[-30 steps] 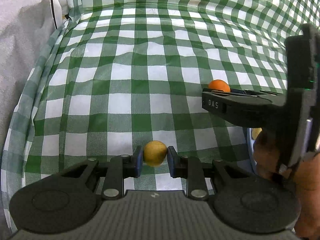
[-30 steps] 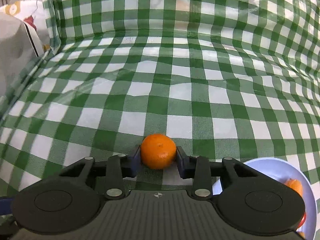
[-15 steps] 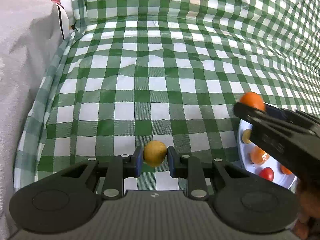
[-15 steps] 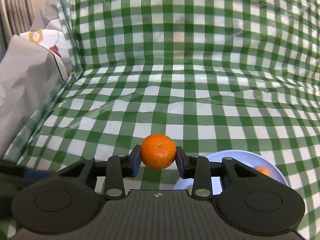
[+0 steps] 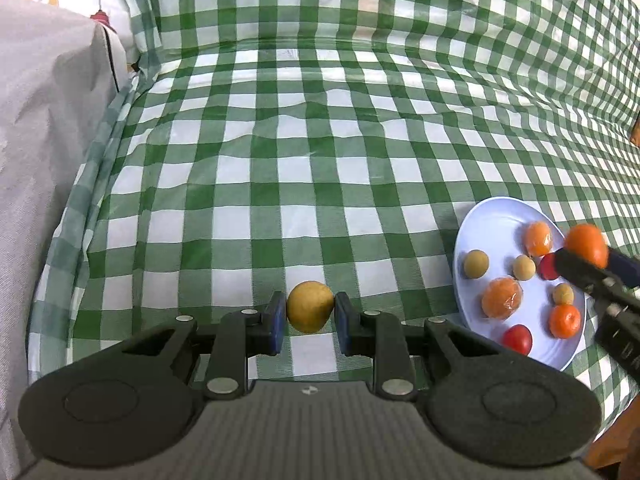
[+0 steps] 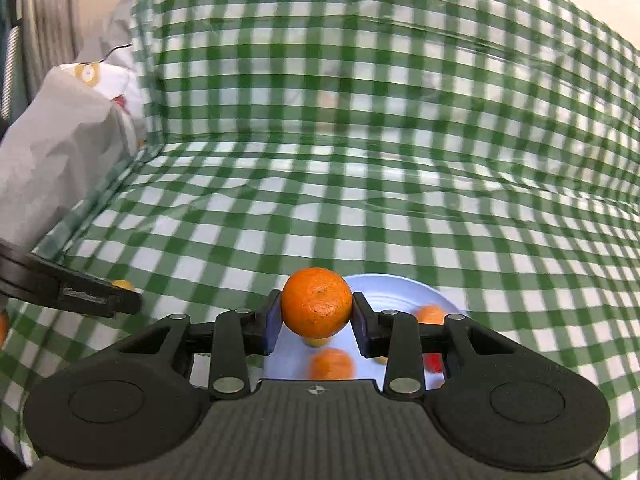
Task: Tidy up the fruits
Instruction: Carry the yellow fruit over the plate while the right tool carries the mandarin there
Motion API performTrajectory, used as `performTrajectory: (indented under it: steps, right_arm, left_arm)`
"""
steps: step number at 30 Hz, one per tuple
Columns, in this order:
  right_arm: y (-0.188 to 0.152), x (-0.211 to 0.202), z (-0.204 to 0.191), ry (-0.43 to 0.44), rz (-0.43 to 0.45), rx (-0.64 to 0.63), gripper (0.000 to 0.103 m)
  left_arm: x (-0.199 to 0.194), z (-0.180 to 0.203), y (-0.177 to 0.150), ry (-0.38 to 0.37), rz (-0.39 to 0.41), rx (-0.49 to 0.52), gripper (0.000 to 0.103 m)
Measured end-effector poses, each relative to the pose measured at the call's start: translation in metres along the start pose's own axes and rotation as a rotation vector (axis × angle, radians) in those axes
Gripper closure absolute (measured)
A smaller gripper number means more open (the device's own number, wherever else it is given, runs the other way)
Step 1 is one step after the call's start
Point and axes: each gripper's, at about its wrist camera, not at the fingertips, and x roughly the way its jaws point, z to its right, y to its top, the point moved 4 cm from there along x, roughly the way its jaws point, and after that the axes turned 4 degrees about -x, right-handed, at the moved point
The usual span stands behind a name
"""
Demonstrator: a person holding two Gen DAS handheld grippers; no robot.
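We see the left gripper (image 5: 310,318) fingers clamped on a yellow fruit (image 5: 310,306), the right gripper (image 6: 316,322) fingers clamped on an orange (image 6: 316,302) above the plate (image 6: 384,292)

In the right wrist view, the plate (image 6: 384,288) and its fruit are motion-blurred, partly hidden.

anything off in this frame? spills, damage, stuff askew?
Nothing stands out. The left gripper holds a yellow fruit, the right gripper an orange over the plate. The plate's fruits sit intact, and the checkered cloth is merely wrinkled.
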Motion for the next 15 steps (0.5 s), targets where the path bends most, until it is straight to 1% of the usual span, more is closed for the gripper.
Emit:
performTrajectory:
  steps: [5,8,11,15]
  right_arm:
    - [-0.002,-0.004,0.046,-0.052,0.002,0.116,0.065]
    - [-0.009,-0.003,0.069,-0.07,-0.022,0.176,0.065]
    - [-0.018,0.0,0.077,-0.072,-0.062,0.198,0.065]
    - [-0.027,0.007,0.074,-0.042,-0.113,0.178,0.065]
  left_arm:
    - [0.007,0.016,0.003,-0.014,0.002,0.017,0.075]
    - [0.007,0.029,0.006,-0.058,0.024,0.02,0.075]
    - [0.004,0.049,0.009,-0.124,0.06,0.029,0.075]
    - [0.001,0.077,0.01,-0.198,0.1,0.051,0.075]
